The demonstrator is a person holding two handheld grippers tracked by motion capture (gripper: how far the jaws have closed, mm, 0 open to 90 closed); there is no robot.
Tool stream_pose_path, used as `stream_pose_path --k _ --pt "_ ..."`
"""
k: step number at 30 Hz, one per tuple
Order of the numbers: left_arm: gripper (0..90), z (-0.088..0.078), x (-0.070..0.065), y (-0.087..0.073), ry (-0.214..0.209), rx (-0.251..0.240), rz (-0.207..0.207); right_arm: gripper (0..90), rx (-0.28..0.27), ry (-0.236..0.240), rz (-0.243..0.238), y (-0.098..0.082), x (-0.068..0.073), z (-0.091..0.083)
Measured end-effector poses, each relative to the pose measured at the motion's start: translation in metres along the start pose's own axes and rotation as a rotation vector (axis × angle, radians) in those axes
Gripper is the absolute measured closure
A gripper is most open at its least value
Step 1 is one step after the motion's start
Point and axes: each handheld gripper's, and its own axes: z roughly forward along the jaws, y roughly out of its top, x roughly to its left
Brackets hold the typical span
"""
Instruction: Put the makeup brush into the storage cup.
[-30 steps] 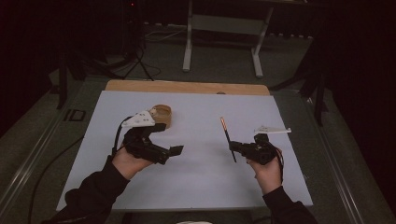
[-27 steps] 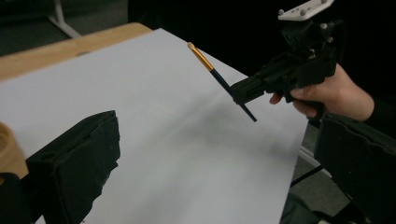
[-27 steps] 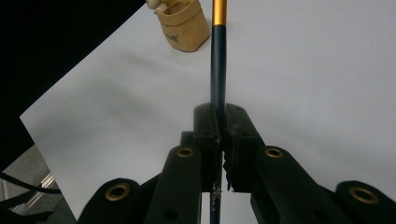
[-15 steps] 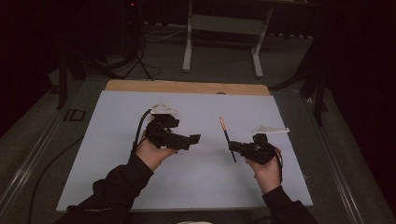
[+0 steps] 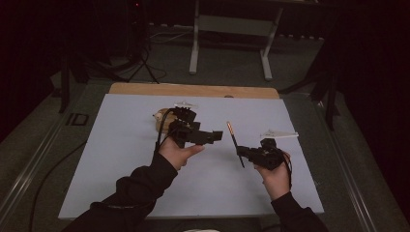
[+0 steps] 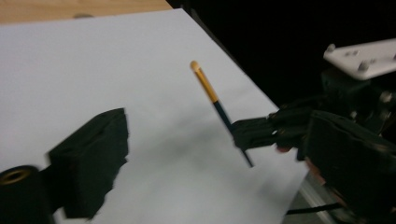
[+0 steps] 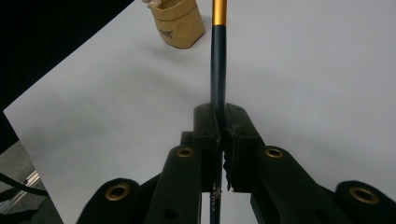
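Beyond right claw (image 7: 218, 135) clamping brush (image 7: 218, 70), tan pouch (image 7: 180, 23)

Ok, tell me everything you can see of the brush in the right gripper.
The brush is a slim stick with a dark blue-black handle, a gold metal-looking band and a small pale orange tip. The right gripper is shut on its handle, pads pressing from both sides. In the high view it slants up and away over the white table sheet, tip uppermost, touching nothing else. Its lower end pokes out below the jaws.
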Motion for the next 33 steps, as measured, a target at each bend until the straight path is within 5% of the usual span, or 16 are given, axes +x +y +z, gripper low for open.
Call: stream_pose_path --k 15,33 --pt "26.7 0.054 -0.008 0.005 -0.050 0.042 -0.142 84.3 0.002 -0.015 -0.017 0.000 0.001 0.000" --pt "62.0 0.086 0.005 -0.002 -0.051 0.033 -0.215 84.4 0.004 -0.014 -0.021 0.001 0.003 0.001"
